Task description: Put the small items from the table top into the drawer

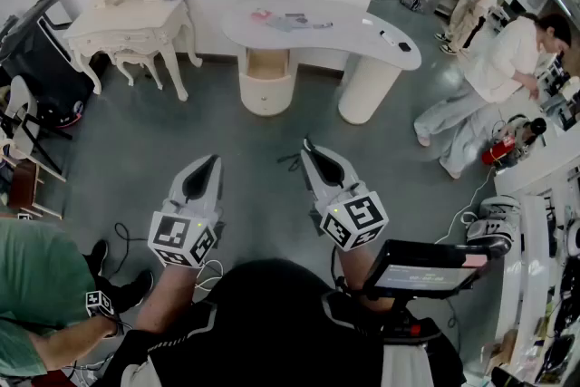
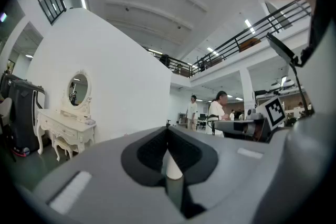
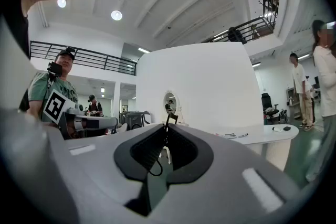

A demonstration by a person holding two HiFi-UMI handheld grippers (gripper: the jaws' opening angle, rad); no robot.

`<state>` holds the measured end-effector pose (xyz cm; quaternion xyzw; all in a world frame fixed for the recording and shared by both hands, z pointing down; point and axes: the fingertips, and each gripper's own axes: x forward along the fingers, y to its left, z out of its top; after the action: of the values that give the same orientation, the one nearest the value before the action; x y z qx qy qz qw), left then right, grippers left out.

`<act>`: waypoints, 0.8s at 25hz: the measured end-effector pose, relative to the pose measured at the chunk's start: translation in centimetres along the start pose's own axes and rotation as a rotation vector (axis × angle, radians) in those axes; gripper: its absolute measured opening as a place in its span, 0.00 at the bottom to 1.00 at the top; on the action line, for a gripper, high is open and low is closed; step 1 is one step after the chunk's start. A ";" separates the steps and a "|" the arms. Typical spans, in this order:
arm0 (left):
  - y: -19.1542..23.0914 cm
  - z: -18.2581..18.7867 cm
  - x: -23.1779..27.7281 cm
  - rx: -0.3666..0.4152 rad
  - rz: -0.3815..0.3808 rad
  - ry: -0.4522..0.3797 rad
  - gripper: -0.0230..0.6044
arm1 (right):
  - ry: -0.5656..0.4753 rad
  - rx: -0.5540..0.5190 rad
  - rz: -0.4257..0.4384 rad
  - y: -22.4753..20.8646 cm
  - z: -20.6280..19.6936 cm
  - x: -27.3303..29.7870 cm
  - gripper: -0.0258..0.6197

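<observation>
Head view, taken from the left: a person in a green shirt (image 1: pixel 32 285) is at the near left edge. An ornate white dressing table (image 1: pixel 131 23) with an oval mirror stands far left against the wall. The left gripper (image 1: pixel 214 160) is held level over the grey floor, near the wearer's body. In the left gripper view its jaws are closed tip to tip with nothing between them. Just to its right, the right gripper (image 1: pixel 308 144) is level too. The right gripper view shows its jaws drawn together and empty, with a thin black cable (image 1: pixel 290 162) showing past them.

Far ahead, well apart from both grippers, stands the curved white table (image 1: pixel 362 23). The small items (image 1: pixel 288 21) lie on its top, most at left-centre and a dark one (image 1: pixel 404 46) near the right end. Under its left part sits the round drawer unit (image 1: pixel 265 82), its upper compartment tan inside. Far right, two people in white (image 1: pixel 494 59) stand by other benches.
</observation>
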<state>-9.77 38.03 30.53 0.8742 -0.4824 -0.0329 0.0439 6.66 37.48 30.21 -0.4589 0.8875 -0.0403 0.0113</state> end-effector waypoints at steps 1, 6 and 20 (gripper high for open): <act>0.0 -0.2 0.0 -0.005 -0.003 0.003 0.04 | 0.000 -0.001 0.000 0.1 -0.1 0.0 0.07; 0.4 -0.7 0.1 -0.010 -0.006 0.015 0.04 | -0.001 0.000 -0.003 0.4 -0.3 0.4 0.07; 1.7 -0.4 -1.0 -0.008 -0.071 -0.004 0.04 | -0.020 0.042 -0.033 1.9 -0.1 1.3 0.08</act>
<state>-11.70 37.94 31.14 0.8906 -0.4510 -0.0380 0.0455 4.33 37.48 30.20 -0.4737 0.8785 -0.0545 0.0292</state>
